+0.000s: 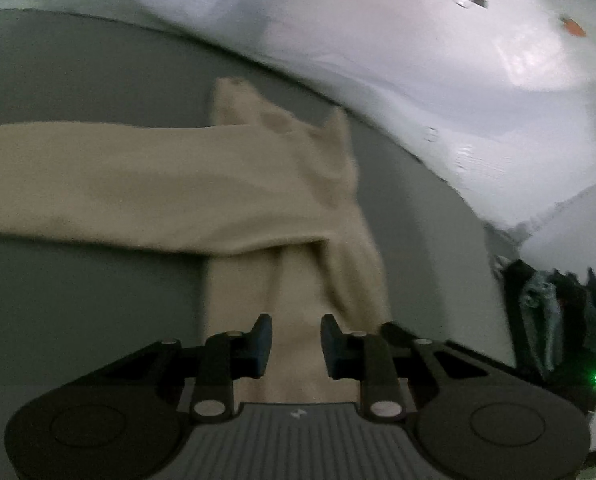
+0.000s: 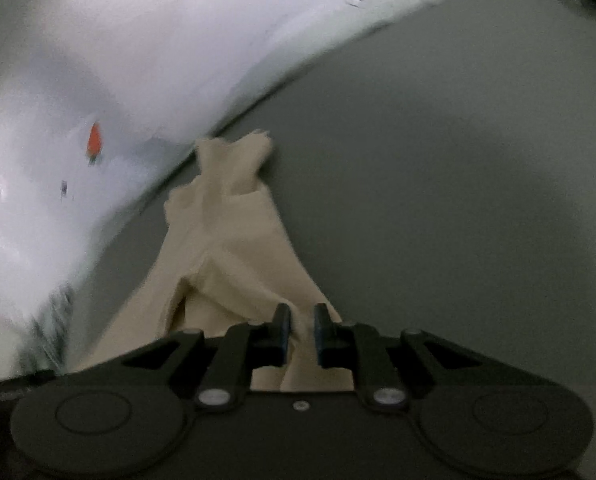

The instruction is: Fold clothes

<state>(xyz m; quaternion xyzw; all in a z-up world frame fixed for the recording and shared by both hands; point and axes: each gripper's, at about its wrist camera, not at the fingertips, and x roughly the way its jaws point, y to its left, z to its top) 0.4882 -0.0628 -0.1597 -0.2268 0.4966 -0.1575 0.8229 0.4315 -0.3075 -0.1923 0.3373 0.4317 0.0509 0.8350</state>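
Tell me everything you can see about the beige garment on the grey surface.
The beige garment is a soft, plain, knit-looking cloth lying on the grey surface, near a white sheet with small prints. One long band runs across toward the left, laid over a narrower strip leading to the left gripper, whose jaws stand apart around it. Its far end is bunched into peaks. The right gripper pinches a gathered fold, pulling the cloth into ridges.

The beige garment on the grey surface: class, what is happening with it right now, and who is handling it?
A person is working a beige garment with two handheld grippers on a grey table. The left gripper stands open, with a strip of the fabric lying between its fingers. The right gripper is nearly closed and appears to pinch a bunched fold of the cloth. The garment is only partly folded, one part lying across another.
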